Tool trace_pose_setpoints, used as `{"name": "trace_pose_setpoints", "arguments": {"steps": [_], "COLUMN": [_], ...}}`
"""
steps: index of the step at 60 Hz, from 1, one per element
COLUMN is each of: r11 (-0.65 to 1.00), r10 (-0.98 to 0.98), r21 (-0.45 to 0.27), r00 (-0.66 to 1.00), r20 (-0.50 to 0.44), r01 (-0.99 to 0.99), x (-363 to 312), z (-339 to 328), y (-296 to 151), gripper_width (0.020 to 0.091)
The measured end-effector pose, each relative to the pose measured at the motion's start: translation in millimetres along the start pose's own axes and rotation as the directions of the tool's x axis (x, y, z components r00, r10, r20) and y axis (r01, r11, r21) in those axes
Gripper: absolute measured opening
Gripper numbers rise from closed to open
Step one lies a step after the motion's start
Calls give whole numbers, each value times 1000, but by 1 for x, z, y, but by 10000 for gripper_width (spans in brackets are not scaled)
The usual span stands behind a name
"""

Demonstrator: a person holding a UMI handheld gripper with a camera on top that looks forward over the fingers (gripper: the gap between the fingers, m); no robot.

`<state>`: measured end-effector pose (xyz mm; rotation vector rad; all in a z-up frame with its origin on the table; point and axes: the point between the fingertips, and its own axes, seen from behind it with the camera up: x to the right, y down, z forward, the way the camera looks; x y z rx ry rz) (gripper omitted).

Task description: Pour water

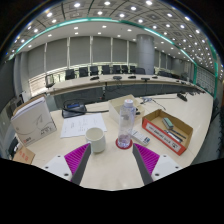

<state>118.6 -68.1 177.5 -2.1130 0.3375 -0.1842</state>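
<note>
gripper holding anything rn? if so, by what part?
Nothing held. The gripper is open; the clear bottle stands on the table beyond its fingers, with the white cup beside it, both untouched.

Bottle (124, 122): clear plastic, glossy
Cup (95, 139): white, smooth, matt
Table (190, 118): pale wood, smooth
Box (167, 130) at two o'clock: cardboard, matt

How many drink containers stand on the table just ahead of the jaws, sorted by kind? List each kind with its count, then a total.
White cup: 1
Clear bottle with pink base: 1
Total: 2
Both stand on the table, beyond the open gripper.
</note>
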Motion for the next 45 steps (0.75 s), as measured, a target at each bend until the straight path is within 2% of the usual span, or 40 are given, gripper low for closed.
{"name": "trace_pose_setpoints", "arguments": {"steps": [10, 22, 30, 41, 45], "r11": [1000, 998, 994, 992, 993], "r10": [-27, -64, -107, -126, -121], "r21": [-2, 4, 23, -5, 5], "r00": [1000, 997, 993, 991, 991], "r20": [9, 33, 43, 52, 60], "r01": [27, 64, 106, 126, 120], "x": [-32, -63, -70, -67, -67], "z": [-92, -167, -195, -215, -218], "y": [10, 21, 31, 54, 54], "gripper_width": [859, 859, 859, 857, 855]}}
